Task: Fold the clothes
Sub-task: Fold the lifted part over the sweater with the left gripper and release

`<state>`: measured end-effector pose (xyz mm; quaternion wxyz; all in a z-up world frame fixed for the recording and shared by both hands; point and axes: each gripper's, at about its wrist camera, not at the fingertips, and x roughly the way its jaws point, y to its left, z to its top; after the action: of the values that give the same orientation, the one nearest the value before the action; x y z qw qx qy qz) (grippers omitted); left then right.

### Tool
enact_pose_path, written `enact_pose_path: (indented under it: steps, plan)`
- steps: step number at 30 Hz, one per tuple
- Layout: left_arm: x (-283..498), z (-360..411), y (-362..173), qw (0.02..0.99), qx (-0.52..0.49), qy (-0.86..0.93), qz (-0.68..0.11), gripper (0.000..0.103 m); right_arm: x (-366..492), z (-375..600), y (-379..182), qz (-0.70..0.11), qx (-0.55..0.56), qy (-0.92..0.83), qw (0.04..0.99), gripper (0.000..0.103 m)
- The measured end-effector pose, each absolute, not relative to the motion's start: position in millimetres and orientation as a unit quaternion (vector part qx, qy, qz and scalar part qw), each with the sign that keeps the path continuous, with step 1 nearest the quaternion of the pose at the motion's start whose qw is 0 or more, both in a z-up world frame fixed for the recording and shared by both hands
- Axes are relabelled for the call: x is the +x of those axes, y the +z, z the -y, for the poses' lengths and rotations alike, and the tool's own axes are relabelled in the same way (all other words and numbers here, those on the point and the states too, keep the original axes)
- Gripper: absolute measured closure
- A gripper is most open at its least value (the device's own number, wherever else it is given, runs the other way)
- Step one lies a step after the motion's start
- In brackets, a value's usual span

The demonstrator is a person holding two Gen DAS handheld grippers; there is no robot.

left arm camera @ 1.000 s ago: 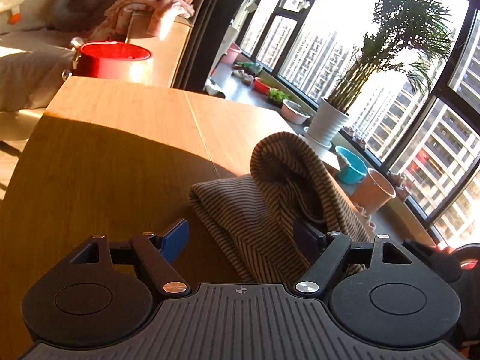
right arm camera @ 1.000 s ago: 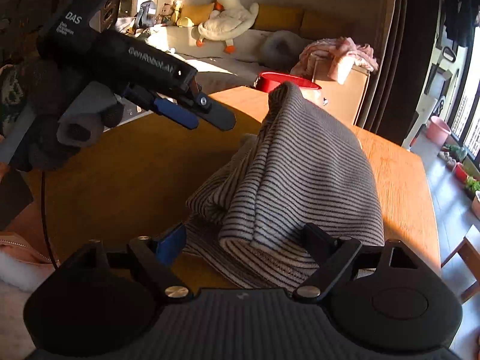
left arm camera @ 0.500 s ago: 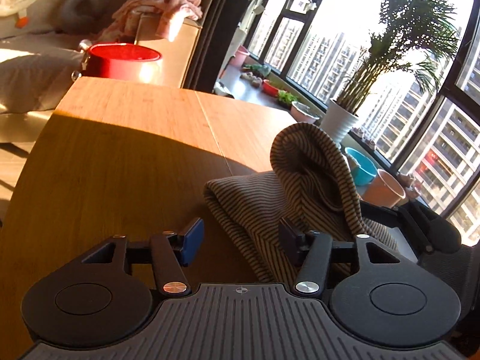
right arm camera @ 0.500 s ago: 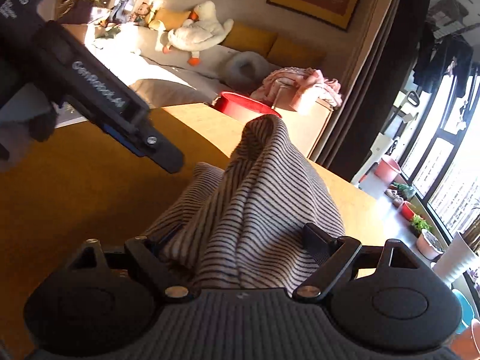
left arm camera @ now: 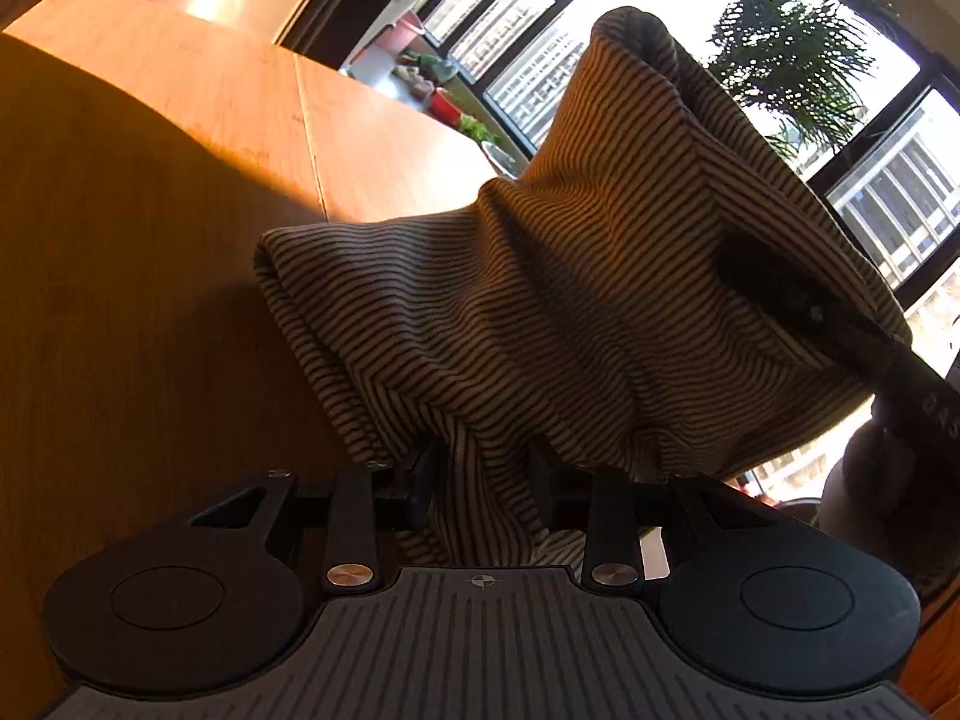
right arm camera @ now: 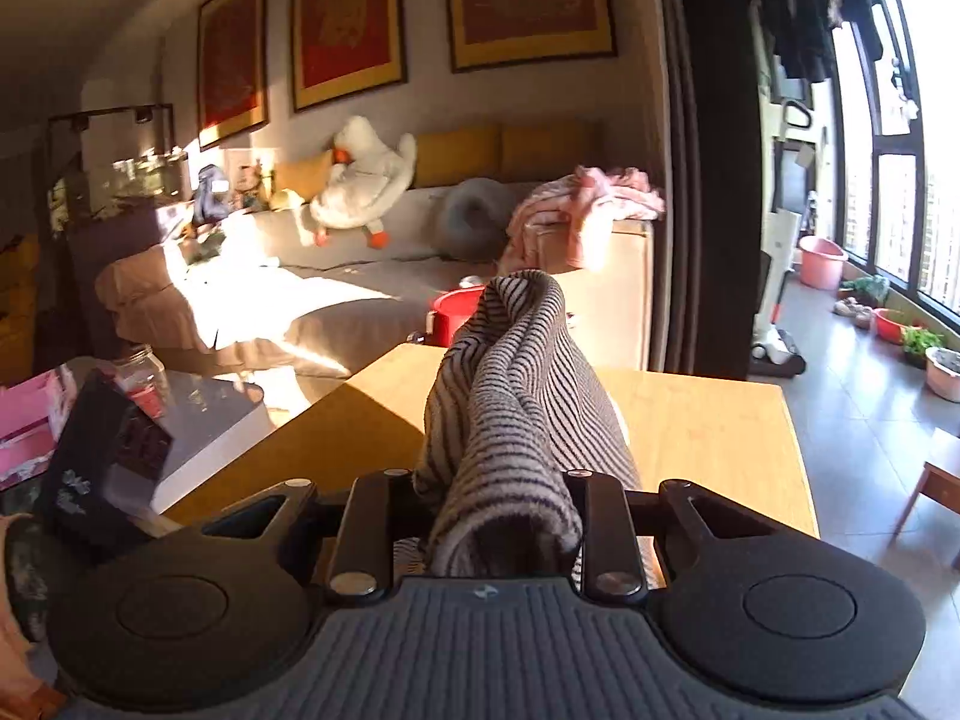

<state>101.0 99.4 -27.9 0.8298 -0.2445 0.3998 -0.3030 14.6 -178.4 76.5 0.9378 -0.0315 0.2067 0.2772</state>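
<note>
Left wrist view: left gripper (left arm camera: 483,477) had narrowed from wide open a second ago to pinched on a fold of the brown-and-cream striped knit garment (left arm camera: 576,276). The cloth, earlier a low heap on the wooden table (left arm camera: 150,240), now rose in a tall peak in front of the window (left arm camera: 888,198), its far corner held up by the dark right tool (left arm camera: 840,324). Right wrist view: right gripper (right arm camera: 501,516) was clamped on a thick bunch of the same garment (right arm camera: 516,396), having stood wide apart a second ago. The cloth hung above the table (right arm camera: 708,438); the left tool (right arm camera: 102,462) sat lower left, versus upper left earlier.
</note>
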Motion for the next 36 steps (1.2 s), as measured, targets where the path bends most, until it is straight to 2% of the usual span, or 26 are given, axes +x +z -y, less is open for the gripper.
enact_pose_path:
  steps: [4, 5, 11, 16, 18, 23, 25, 28, 31, 34, 36]
  plan:
    - [100.5, -101.3, -29.6, 0.83, -0.247, -0.302, -0.399, 0.068, 4.6, 148.3, 42.5, -0.248, -0.107, 0.291, 0.918, 0.076]
    - [100.7, -102.2, -29.9, 0.832, -0.241, -0.297, -0.401, 0.074, 2.0, 144.0, 29.6, -0.263, -0.113, 0.291, 0.913, 0.075]
    - [101.6, -109.0, -29.0, 0.834, -0.246, -0.286, -0.403, 0.074, -20.8, 129.5, 13.3, -0.227, -0.183, 0.29, 0.911, 0.072]
    - [89.4, -125.3, 2.7, 0.872, -0.23, -0.24, -0.36, 0.067, -28.7, 121.4, 1.5, -0.211, -0.221, 0.287, 0.908, 0.065]
    - [84.4, -131.4, 16.7, 0.886, -0.223, -0.224, -0.34, 0.063, -37.5, 112.0, -6.0, -0.198, -0.255, 0.282, 0.903, 0.058]
    - [82.6, -112.4, 62.8, 0.899, -0.215, -0.265, -0.274, 0.058, -50.0, 94.5, -17.9, -0.176, -0.317, 0.262, 0.894, 0.056]
    - [97.3, -94.6, 62.1, 0.886, -0.216, -0.288, -0.291, 0.055, -51.7, 92.0, -18.9, -0.175, -0.324, 0.258, 0.893, 0.056]
    - [123.6, -77.0, 37.5, 0.875, -0.215, -0.269, -0.34, 0.057, -53.9, 97.0, -14.4, -0.178, -0.313, 0.266, 0.894, 0.055]
    - [139.1, -80.1, 17.2, 0.867, -0.232, -0.254, -0.36, 0.063, -56.2, 108.8, -3.0, -0.185, -0.283, 0.291, 0.895, 0.05]
    - [140.7, -89.5, 11.5, 0.862, -0.248, -0.254, -0.361, 0.068, -62.4, 132.7, 24.5, -0.188, -0.214, 0.355, 0.891, 0.036]
    - [141.3, -90.3, 11.0, 0.865, -0.242, -0.252, -0.361, 0.069, -66.2, 150.0, 43.6, -0.179, -0.168, 0.386, 0.889, 0.019]
